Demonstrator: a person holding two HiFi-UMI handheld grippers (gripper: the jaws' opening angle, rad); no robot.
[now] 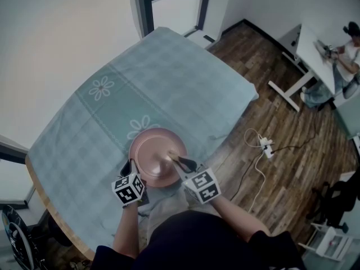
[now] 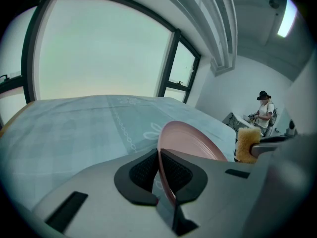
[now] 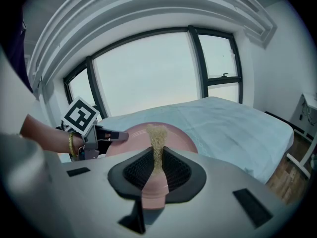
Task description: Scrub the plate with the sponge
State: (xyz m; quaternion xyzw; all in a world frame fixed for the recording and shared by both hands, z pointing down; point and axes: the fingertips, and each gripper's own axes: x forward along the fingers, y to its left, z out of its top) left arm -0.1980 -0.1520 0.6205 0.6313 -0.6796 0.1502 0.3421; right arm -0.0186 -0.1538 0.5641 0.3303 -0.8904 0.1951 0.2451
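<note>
My left tongs are squeezed shut on the near rim of the pink plate, which runs edge-on between the 2 black pads. From that camera the plate looks tipped up towards me. Whether its far rim rests on the pale blue tablecloth I cannot tell.

My right tongs are clamped on the yellow sponge. Only its frayed top stands above the pads, and the rest is buried between them. Below it a pink strip shows in the gap, and I cannot make out what that is.

The sponge sits over the middle of the plate, but no view shows clearly whether it touches the surface. In the head view it is a small blur at the jaw tips. There the 2 marker cubes and my hands cover the plate's near edge, and my body cuts off the table's front.
</note>
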